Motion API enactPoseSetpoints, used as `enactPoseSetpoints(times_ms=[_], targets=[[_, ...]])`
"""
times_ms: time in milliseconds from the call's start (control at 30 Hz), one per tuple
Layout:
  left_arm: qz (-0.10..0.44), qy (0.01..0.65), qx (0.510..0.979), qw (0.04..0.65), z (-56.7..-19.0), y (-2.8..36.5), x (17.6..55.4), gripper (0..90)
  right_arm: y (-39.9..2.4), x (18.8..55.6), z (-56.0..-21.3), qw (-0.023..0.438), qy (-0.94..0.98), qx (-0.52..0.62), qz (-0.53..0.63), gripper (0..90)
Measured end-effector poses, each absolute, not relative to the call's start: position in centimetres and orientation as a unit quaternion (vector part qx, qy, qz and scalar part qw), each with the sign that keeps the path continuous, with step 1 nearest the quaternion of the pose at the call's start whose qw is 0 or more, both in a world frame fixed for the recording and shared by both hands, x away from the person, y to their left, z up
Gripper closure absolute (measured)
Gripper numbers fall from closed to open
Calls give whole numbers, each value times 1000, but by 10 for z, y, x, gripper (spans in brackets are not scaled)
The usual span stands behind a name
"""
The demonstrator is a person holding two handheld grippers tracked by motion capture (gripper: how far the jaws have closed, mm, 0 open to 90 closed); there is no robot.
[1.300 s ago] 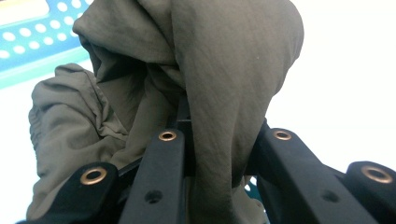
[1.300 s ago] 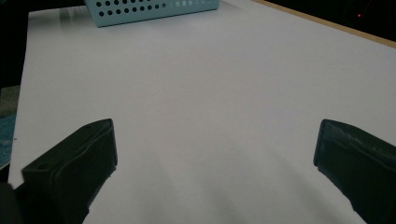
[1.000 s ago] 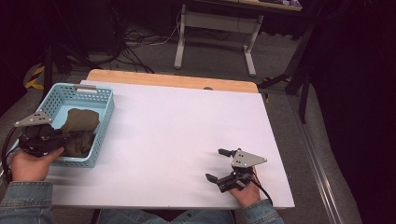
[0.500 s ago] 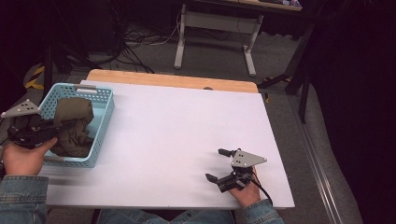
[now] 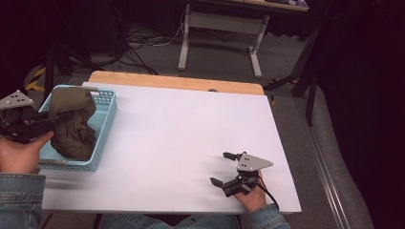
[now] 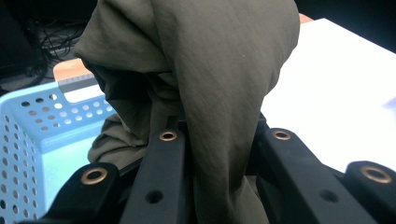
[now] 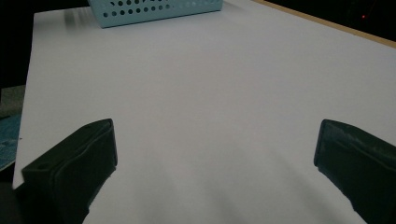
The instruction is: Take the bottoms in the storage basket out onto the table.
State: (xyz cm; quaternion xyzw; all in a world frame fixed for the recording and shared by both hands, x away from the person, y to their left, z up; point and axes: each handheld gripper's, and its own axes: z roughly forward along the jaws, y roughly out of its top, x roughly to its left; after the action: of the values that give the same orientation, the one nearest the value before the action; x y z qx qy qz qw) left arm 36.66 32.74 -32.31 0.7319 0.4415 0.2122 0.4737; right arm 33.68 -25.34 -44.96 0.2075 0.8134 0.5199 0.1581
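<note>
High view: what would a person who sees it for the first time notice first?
Most striking is the olive cloth, pinched in the jaws of the left gripper and hanging partly out of the blue basket at the table's left edge. Next comes the white table, bare across its middle. At its near right corner the right gripper rests with jaws open, holding nothing.

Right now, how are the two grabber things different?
The left gripper is pinched shut on the olive cloth, but the right gripper is open and holds nothing. The left gripper is raised by the blue basket; the right gripper sits low at the white table near its edge. Both have black jaws and a grey plate.
</note>
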Motion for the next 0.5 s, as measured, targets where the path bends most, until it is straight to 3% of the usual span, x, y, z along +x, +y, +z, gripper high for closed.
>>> enactPoseSetpoints(times_ms=[500], targets=[[211,414,723,511,-301,331,366,773,-253,337,-450,159,815,209,516,1]])
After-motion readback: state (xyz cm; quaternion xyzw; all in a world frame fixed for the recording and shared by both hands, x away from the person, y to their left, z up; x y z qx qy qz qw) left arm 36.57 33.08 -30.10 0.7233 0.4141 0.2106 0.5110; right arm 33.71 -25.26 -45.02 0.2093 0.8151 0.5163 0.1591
